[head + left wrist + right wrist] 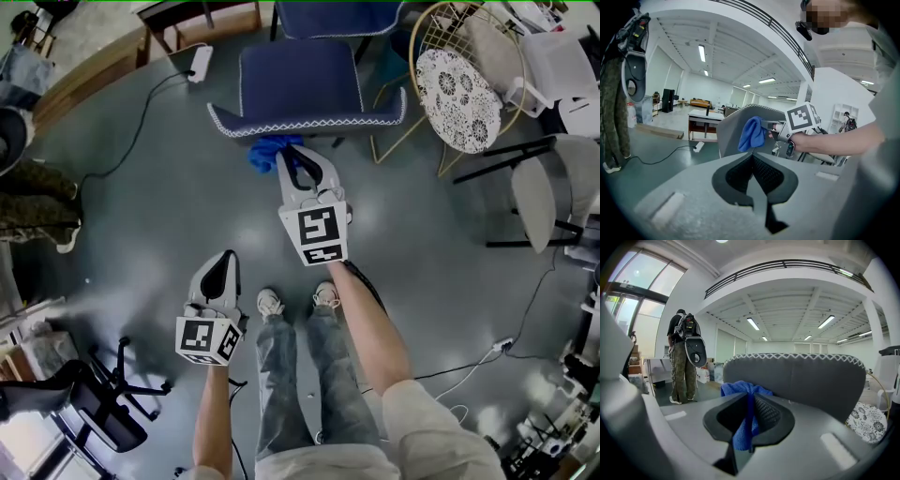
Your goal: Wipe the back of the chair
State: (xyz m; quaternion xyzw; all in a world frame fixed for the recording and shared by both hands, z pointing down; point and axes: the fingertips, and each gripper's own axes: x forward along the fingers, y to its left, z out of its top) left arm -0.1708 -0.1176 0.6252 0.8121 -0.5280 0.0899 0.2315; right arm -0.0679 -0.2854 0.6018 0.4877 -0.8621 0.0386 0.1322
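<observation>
1. My left claw [223, 262] hangs low by my legs. Its jaws are pressed together with nothing between them [752, 157], so it plays no part here.
2. My right claw [298, 157] is clamped on a crumpled blue cloth [740, 390]. It holds the cloth up to the padded back [806, 380] of the dark blue upholstered chair with white zigzag stitching [305, 89]. The cloth sits left of the back's middle, touching it or just short of it; I can't tell which.
3. I'd say wiping is at its start or just under way. No mark shows which parts are done, and the whole stretch to the right looks left to do.
4. The chair stands on a smooth grey floor [169, 216].
5. Around it, left to right:
   - a person in camouflage trousers [33, 202]
   - a black office chair [103, 408]
   - a white power strip [200, 62] on a cable
   - a gold wire chair [429, 26] with a round patterned cushion [457, 98]
</observation>
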